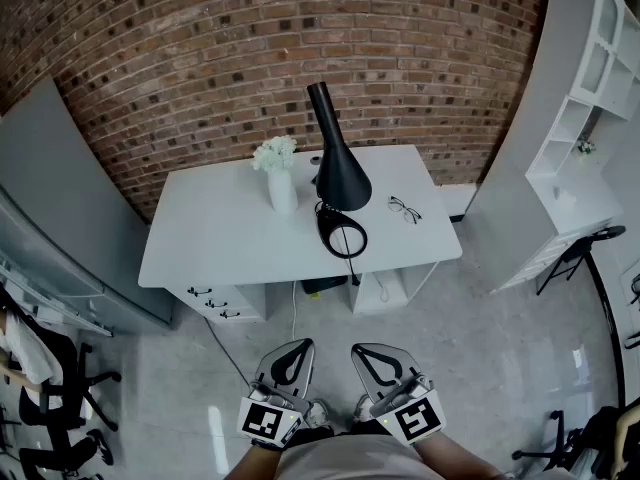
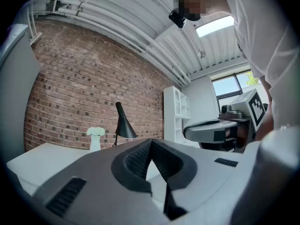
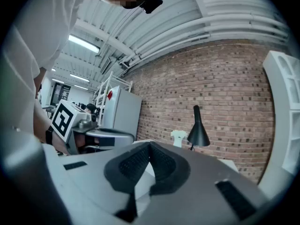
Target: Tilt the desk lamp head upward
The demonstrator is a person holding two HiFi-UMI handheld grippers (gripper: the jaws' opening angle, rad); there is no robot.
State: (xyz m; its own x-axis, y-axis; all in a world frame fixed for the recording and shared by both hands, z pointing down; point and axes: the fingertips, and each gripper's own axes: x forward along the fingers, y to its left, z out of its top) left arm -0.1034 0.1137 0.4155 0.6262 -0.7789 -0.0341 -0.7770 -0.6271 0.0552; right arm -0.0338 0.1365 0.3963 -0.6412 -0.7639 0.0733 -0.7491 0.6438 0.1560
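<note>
Left gripper (image 1: 287,361) and right gripper (image 1: 381,364): jaws closed, nothing held, well apart from black desk lamp (image 1: 340,173) on white desk (image 1: 215,238).

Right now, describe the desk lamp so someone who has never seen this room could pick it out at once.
Find the white desk against the brick wall. Near its middle, between a white vase of flowers and a pair of glasses, stands the desk lamp. It alone is tall and black, with a cone-shaped head.

black lamp (image 1: 341,171), white desk (image 1: 215,230)
</note>
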